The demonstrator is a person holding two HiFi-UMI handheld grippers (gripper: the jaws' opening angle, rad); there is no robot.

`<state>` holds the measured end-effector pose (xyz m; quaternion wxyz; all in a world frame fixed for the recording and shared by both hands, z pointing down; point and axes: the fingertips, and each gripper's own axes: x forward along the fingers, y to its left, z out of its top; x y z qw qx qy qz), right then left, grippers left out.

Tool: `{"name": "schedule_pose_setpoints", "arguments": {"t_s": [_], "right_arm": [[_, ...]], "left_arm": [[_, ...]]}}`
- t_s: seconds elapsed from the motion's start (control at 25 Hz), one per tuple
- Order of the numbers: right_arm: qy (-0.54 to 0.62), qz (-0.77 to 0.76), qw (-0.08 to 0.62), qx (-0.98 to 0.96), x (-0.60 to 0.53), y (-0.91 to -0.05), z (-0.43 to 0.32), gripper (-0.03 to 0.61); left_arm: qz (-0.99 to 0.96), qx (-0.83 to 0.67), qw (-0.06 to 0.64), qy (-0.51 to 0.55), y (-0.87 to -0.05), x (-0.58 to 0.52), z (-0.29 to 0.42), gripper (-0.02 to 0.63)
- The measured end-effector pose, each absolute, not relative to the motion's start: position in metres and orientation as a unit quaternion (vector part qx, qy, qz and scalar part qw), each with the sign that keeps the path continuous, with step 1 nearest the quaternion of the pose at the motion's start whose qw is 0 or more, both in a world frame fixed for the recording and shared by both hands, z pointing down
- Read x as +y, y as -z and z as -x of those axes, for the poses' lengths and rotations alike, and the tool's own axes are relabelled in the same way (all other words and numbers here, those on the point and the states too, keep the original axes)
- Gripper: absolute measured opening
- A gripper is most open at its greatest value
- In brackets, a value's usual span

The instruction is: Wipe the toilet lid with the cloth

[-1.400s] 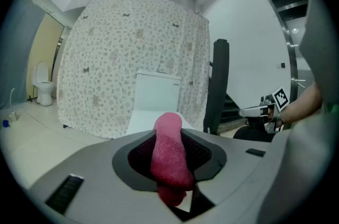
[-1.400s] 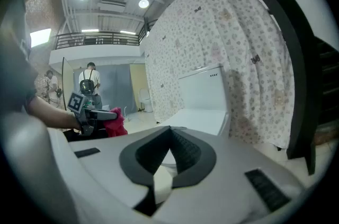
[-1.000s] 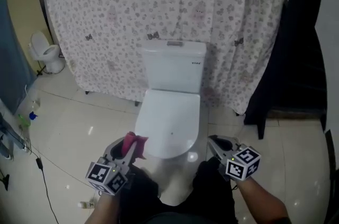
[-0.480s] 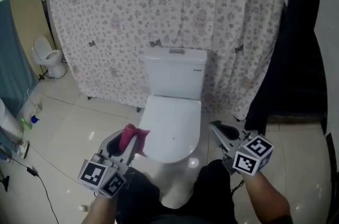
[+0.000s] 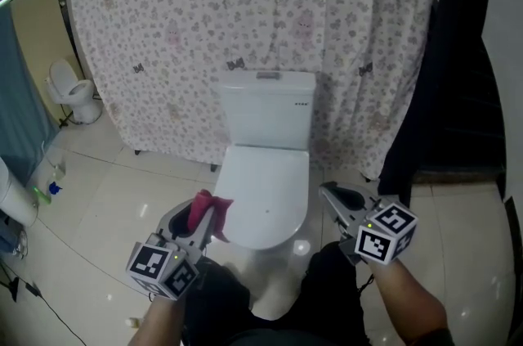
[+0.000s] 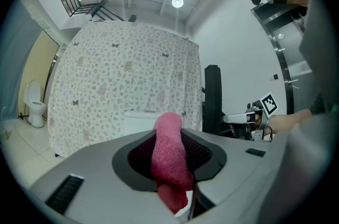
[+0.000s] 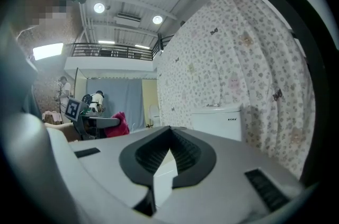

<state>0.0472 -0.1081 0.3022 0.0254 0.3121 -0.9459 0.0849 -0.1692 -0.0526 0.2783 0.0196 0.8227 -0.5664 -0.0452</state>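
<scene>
— Which hand has the cloth?

— The left gripper (image 5: 207, 223), low in the frame at the left. Its jaws are clamped on the pink cloth (image 5: 204, 207), and a folded wad sticks up past the tips. In the left gripper view the terry fabric fills the gap between the pads, with a tail hanging below.

— Why so much of it sticking out?

— My guess is that the loose wad is meant to be the part that meets the surface, so the fabric rubs the plastic and the hard jaw tips do not.

— Where is the toilet lid?

— The toilet lid (image 5: 265, 193) sits in the middle of the frame, shut flat, with the tank (image 5: 268, 109) behind it against the flowered curtain (image 5: 245, 9). The cloth hangs just beside the lid's left front edge. It looks to be above it and not touching, though the head view alone cannot settle that.

— And the other hand?

— The right gripper (image 5: 330, 195) is at the lid's lower right. Its jaws are together at the tips with nothing between them. It seems parked off the lid so the wiping side has a clear run.

— So how far along is the job?

— I would call it the approach. Both tools flank the lid and point toward the tank. Wiping now needs the cloth lowered onto the white surface and drawn across it.
</scene>
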Motion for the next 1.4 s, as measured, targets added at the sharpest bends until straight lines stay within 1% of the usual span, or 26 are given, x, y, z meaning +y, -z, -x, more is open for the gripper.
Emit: {"name": "schedule_pose_setpoints", "arguments": {"t_s": [0.56,0.96,1.2,1.4], "right_arm": [[-0.111,-0.305,0.032,-0.945,-0.154,-0.331,-0.036,0.002],[-0.109,-0.306,0.022,-0.945,-0.191,-0.327,-0.033,0.003],[-0.118,-0.304,0.024,-0.945,-0.205,-0.335,-0.028,0.003],[-0.135,-0.304,0.036,-0.942,-0.212,-0.357,-0.025,0.002]], "left_arm": [[-0.817,-0.574,0.056,0.025,-0.322,-0.105,0.179,0.123],[-0.811,-0.582,0.043,0.033,-0.309,-0.142,0.190,0.123],[-0.804,-0.593,0.046,0.023,-0.314,-0.158,0.199,0.123],[-0.794,-0.603,0.079,-0.002,-0.347,-0.175,0.205,0.123]]}}
